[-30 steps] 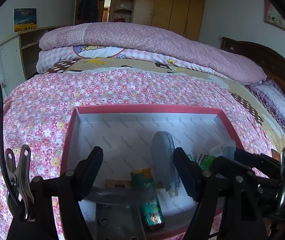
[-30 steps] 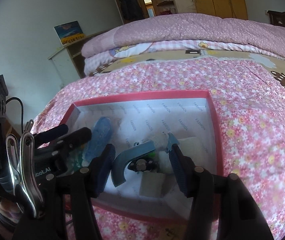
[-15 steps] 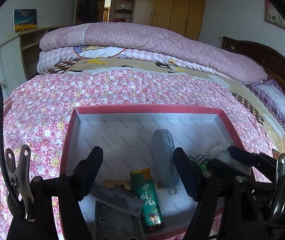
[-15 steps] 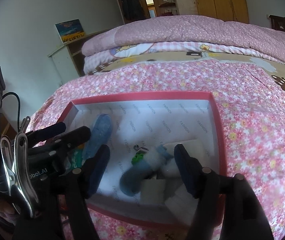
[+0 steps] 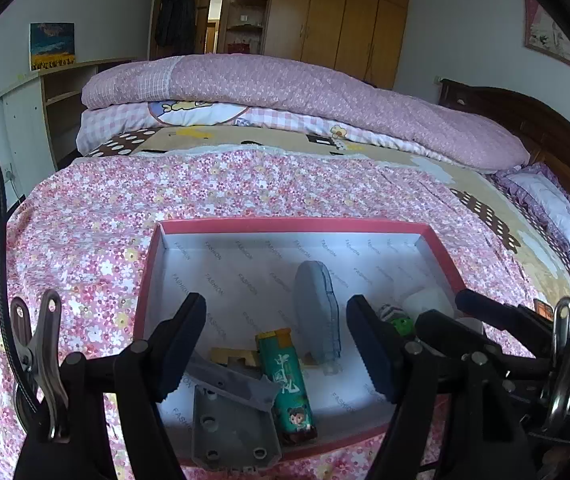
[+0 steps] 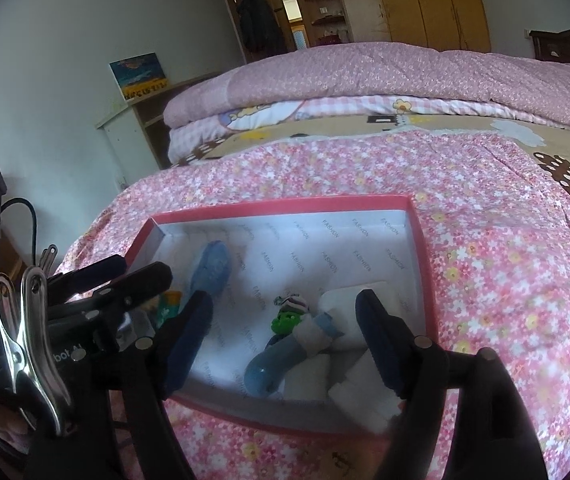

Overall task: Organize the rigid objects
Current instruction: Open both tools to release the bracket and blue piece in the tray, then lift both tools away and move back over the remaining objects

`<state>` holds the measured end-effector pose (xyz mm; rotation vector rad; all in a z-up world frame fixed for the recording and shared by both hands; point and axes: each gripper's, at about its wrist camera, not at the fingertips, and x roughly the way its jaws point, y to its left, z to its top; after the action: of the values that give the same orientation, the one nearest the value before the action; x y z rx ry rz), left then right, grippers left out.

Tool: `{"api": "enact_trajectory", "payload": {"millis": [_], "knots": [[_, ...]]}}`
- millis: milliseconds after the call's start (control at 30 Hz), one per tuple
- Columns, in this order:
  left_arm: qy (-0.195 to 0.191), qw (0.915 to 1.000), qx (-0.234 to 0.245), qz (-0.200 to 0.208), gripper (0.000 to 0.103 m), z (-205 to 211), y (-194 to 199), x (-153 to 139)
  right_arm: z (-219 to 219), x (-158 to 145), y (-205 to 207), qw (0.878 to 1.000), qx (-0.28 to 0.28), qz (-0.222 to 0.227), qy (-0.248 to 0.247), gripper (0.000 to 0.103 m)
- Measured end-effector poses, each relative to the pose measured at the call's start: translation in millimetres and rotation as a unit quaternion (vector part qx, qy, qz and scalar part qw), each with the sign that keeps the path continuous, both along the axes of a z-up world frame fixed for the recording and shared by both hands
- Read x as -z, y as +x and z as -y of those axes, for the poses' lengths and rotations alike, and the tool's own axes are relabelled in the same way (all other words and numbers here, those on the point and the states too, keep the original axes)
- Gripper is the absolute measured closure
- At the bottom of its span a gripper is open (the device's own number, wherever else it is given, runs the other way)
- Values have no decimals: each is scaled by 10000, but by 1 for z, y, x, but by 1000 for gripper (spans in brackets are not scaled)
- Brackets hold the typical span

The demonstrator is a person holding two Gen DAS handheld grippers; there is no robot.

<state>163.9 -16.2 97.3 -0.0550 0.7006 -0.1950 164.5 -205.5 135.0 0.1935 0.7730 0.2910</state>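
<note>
Black right gripper [image 6: 285, 332] has jaws that have just been opening, pads clear of everything; blue curved piece [image 6: 273, 364] lies loose below and between them, on the floor of the red-rimmed box [image 6: 421, 264], touching the white blocks [image 6: 365, 392]. Release looks done, so lift straight out and don't drag the piece. Left gripper [image 5: 277, 344] hangs wide, empty, over the green lighter [image 5: 289, 380] and grey plate [image 5: 233, 420], same box.
</note>
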Motion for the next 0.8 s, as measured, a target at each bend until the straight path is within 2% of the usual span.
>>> {"api": "enact_trajectory", "payload": {"millis": [800], "knots": [[5,10000,62,76,27,3,-24,-10,1,-11,-23,9999,3,104,78,27]]}}
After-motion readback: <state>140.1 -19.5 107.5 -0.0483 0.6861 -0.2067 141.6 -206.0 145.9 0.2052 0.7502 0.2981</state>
